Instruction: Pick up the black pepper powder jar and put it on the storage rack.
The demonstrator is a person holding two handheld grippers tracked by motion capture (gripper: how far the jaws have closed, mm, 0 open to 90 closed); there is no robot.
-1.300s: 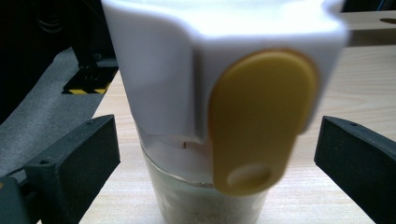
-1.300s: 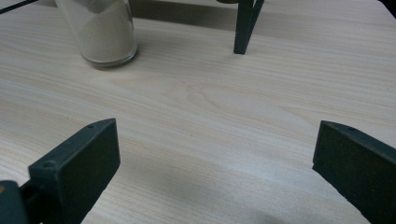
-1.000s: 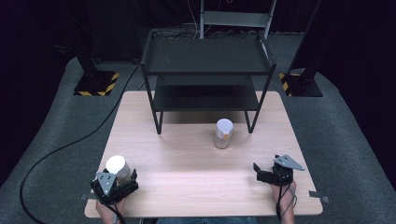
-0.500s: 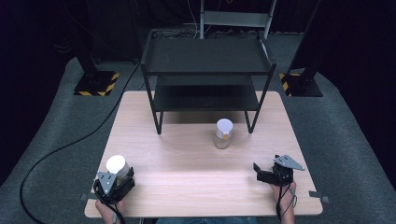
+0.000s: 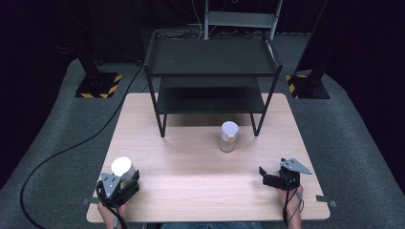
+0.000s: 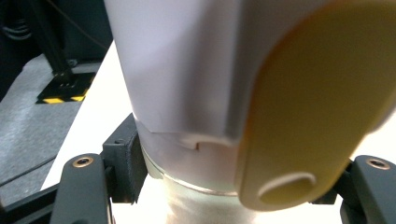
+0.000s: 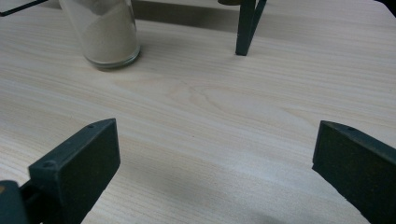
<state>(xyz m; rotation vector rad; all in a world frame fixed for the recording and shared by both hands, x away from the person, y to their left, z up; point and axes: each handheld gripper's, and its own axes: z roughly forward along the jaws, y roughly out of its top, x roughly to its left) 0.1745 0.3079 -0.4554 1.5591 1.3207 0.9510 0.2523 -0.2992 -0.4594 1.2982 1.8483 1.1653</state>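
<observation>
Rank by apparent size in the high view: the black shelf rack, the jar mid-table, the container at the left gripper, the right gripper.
1. Black shelf rack, by far the largest.
2. Right gripper.
3. Jar mid-table and container at the left gripper: look alike; the container is partly hidden and nearer the camera, so unranked.

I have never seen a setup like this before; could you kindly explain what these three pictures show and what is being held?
A person sits at a wooden table and holds a hand-operated two-jaw gripper in each hand; there is no robot arm. The high view looks down from above. The other two pictures come from cameras riding on the grippers, looking along their black jaws. The left gripper is shut on a white-lidded jar with a yellow label, seen very close in its own view. The right gripper is open and holds nothing, its jaws wide apart over bare wood. A second jar stands near the middle, in front of a black two-shelf rack.
</observation>
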